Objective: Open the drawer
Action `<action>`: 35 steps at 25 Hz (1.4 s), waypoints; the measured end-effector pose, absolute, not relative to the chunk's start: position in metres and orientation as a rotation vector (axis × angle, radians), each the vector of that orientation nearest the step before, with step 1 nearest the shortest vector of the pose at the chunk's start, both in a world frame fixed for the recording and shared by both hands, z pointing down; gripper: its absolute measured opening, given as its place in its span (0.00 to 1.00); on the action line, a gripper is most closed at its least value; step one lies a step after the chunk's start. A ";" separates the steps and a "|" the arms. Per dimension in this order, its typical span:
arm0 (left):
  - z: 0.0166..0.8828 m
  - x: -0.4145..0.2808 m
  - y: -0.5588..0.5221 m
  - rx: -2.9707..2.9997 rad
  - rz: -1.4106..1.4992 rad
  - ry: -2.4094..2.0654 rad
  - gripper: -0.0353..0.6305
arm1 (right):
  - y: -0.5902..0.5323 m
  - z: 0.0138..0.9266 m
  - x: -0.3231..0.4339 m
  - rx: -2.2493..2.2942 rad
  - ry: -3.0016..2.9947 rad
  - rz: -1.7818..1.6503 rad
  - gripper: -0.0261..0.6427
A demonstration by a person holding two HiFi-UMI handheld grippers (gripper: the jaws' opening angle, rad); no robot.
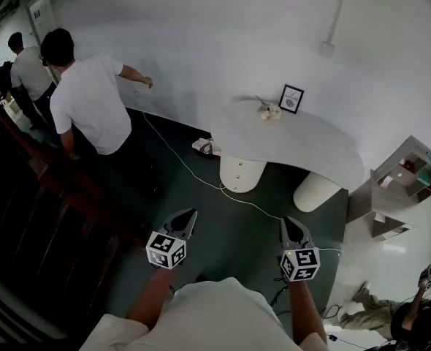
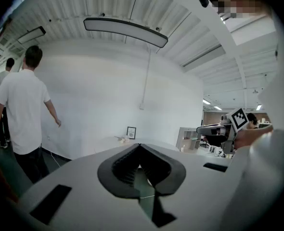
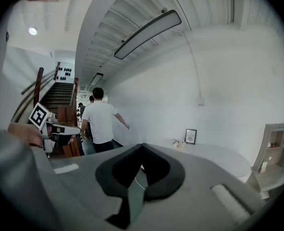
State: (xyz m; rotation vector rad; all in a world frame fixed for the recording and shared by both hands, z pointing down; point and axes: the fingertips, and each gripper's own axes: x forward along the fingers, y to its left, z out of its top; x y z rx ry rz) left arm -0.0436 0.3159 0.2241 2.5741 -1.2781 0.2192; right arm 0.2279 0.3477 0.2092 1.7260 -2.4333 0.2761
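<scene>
- Picture frame [image 1: 291, 99]: on the table [image 1: 303, 148], at its back.
- Person [image 1: 91, 101]: well left of the table.
- Shelf unit [image 1: 411, 172]: right of the table.
- Left gripper [image 1: 189, 216], right gripper [image 1: 289, 223]: before the table.

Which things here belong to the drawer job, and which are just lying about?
Job: left gripper, right gripper, jaws shut, empty; no drawer seen.
Lying about: table, frame, cable, shelf, person.

two grippers, left gripper [image 1: 191, 213] and right gripper [image 1: 289, 221]; one white table [image 1: 303, 143], one framed picture [image 1: 291, 99], one shelf unit [image 1: 411, 172], two white-shirted bystanders [image 1: 91, 102], [image 1: 30, 70].
</scene>
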 end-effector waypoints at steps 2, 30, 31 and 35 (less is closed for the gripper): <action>0.226 -0.045 0.315 2.573 0.218 -1.274 0.06 | 0.347 0.209 0.226 1.729 -2.431 0.275 0.06; 0.255 -0.110 0.324 2.561 0.249 -1.178 0.06 | 0.357 0.231 0.165 1.817 -2.363 0.378 0.06; 0.256 -0.112 0.324 2.561 0.249 -1.175 0.06 | 0.358 0.231 0.162 1.820 -2.359 0.380 0.06; 0.261 -0.121 0.322 2.560 0.248 -1.164 0.06 | 0.363 0.237 0.149 1.817 -2.354 0.386 0.06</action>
